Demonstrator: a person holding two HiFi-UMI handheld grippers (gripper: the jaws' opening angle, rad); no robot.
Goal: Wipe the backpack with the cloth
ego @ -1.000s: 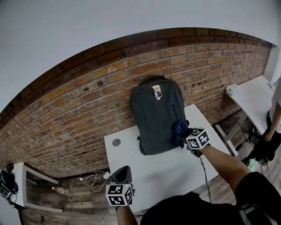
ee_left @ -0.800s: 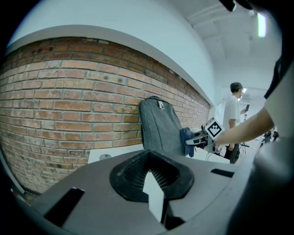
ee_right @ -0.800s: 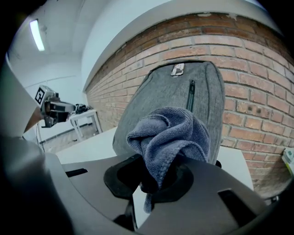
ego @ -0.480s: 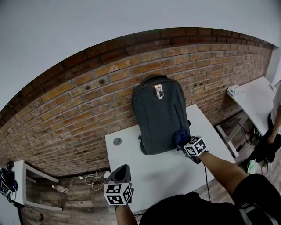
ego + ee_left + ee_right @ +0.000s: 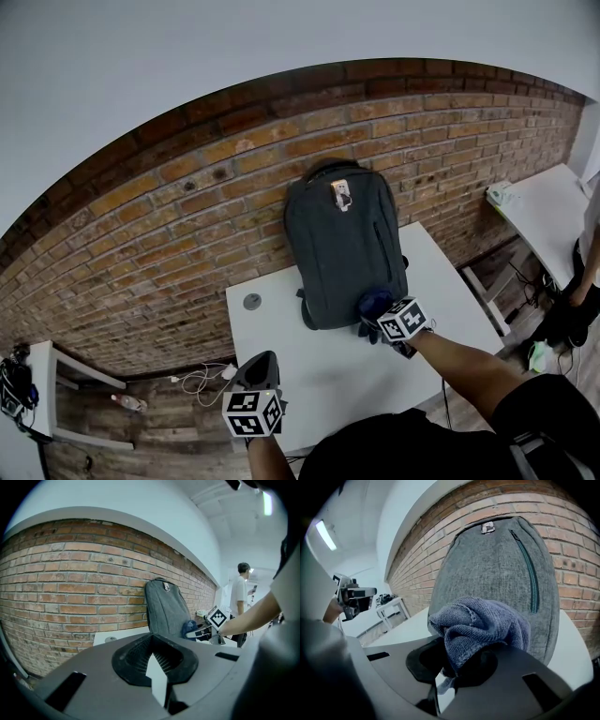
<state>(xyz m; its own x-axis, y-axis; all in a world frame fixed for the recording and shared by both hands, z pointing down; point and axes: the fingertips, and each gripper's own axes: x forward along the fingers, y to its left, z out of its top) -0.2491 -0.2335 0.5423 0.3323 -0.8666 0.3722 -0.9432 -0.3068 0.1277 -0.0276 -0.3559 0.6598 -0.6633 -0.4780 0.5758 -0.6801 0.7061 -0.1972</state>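
Observation:
A dark grey backpack (image 5: 343, 246) stands on the white table (image 5: 309, 370) and leans on the brick wall. My right gripper (image 5: 382, 323) is shut on a bunched blue cloth (image 5: 374, 304), which presses against the backpack's lower right front, close to its bottom edge. In the right gripper view the cloth (image 5: 480, 625) bulges out of the jaws in front of the backpack (image 5: 501, 569) and its teal zip. My left gripper (image 5: 262, 367) hangs over the table's near left part, shut and holding nothing. From the left gripper (image 5: 152, 645) I see the backpack (image 5: 163, 607) and the cloth (image 5: 190, 627).
A round cable hole (image 5: 251, 301) sits in the table left of the backpack. A second white table (image 5: 542, 202) stands at the right, with a person (image 5: 589, 246) beside it. A white shelf (image 5: 54, 398) and cables (image 5: 199, 380) lie on the floor at the left.
My right gripper has slid the cloth down and to the left along the backpack's right side, toward its bottom edge. The left gripper has stayed in place.

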